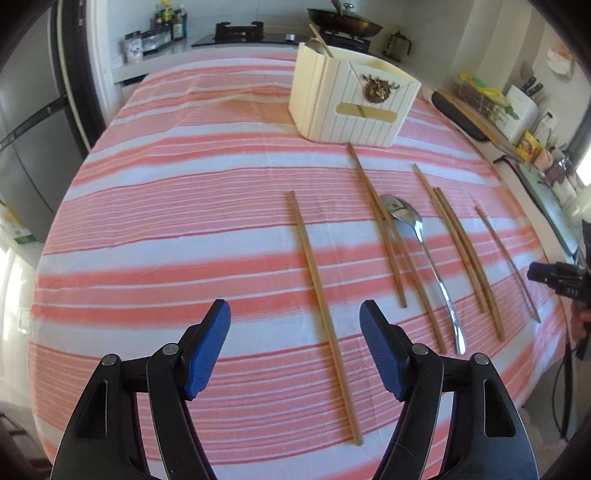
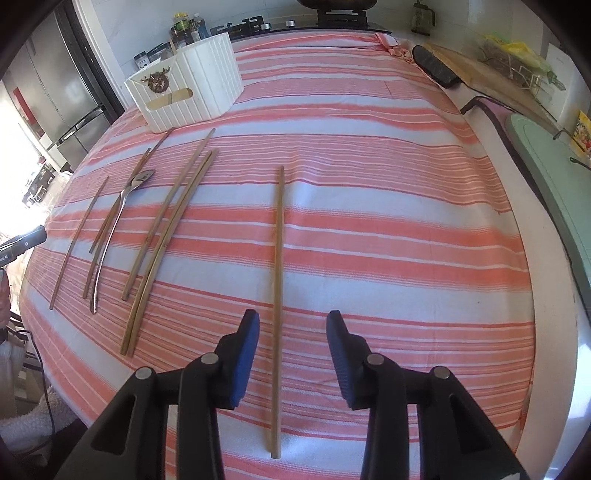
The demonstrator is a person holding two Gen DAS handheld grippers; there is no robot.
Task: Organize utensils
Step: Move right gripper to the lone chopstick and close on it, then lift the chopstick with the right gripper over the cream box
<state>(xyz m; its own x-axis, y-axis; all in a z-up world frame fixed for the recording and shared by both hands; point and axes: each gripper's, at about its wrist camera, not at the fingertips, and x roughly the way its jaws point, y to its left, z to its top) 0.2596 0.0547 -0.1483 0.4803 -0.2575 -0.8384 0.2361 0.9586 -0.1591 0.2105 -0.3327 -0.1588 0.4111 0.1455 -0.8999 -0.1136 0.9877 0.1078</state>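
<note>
Several wooden chopsticks and a metal spoon (image 1: 424,251) lie on a red-and-white striped tablecloth (image 1: 166,229). A white ribbed utensil holder (image 1: 351,99) stands at the far side; it holds a spoon and a chopstick. My left gripper (image 1: 295,314) is open above the cloth, with the leftmost chopstick (image 1: 321,306) running between its fingers. My right gripper (image 2: 293,325) is open, with the rightmost chopstick (image 2: 279,288) lying between its fingers. The spoon (image 2: 118,218) and holder (image 2: 188,88) also show in the right wrist view.
A stove with a wok (image 1: 347,20) and jars (image 1: 147,40) stands behind the table. A cutting board and knife block (image 1: 521,107) are on the right counter. A fridge (image 1: 29,129) is at left. A green board (image 2: 554,170) lies right.
</note>
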